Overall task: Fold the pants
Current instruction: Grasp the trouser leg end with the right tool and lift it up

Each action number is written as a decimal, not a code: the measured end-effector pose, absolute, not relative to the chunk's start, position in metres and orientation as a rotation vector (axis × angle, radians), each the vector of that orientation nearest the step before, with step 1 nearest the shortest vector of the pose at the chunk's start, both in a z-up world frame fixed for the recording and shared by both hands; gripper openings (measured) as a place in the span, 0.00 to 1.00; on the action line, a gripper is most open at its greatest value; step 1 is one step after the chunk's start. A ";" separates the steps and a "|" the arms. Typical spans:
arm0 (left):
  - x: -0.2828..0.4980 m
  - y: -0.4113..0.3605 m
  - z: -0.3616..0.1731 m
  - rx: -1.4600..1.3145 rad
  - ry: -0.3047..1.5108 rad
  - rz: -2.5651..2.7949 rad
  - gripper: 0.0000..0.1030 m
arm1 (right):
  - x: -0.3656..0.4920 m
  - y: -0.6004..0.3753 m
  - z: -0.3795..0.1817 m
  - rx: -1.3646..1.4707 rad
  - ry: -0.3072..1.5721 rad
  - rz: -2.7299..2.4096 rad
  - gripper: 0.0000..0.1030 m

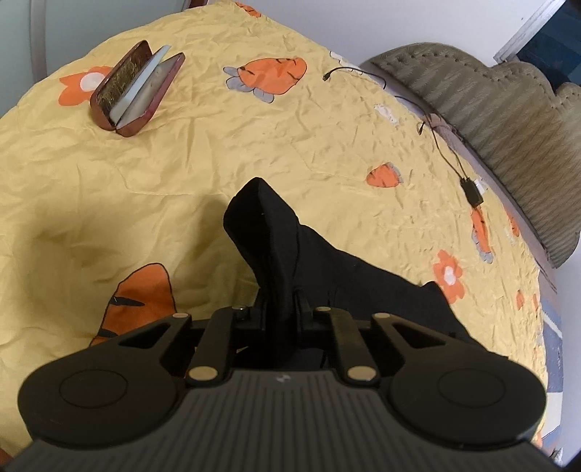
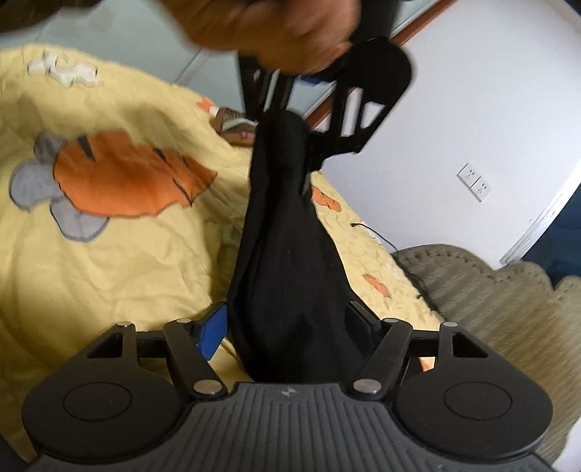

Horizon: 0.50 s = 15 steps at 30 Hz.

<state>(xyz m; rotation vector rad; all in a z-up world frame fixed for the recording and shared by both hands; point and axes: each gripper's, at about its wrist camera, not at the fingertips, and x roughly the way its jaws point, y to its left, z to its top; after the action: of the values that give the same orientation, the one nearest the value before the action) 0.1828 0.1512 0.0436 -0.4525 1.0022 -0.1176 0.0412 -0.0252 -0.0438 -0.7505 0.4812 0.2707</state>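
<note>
Nearest to my left camera is my left claw, pressed together on a fold of the black soft cotton pants; the cloth stands up out of the pinch in a dark peak and the rest falls away to the right, down onto the yellow crumpled bedspread with orange carrot and flower patches.

From my right camera I see the same pants hanging as one long bundle — the top is pinched in the left claw, which my hand holds above, and the lower part passes between the fingers of my right claw. These fingers are spread; the blue pad on one side stands beside the cloth, and whether it touches I cannot tell.

So the long axis of the pants runs from the left claw above down to the right claw below, toward me. I judge the left hand carries the weight now, and the right one is nearer to the free low end, so it should take that end next.

Near the far left corner of the bed lies an open dark-red glasses case, and along the right edge a thin black cable — both well apart from the pants.
</note>
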 end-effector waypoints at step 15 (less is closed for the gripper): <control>0.165 0.118 0.087 -0.351 0.929 -0.130 0.11 | 0.044 -0.047 -0.028 -0.622 0.458 0.273 0.12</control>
<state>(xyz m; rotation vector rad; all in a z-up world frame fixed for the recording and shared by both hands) 0.1649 0.1177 0.0868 -0.3505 0.9292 -0.1297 0.0441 -0.0471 -0.0281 -0.6222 0.4581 0.2734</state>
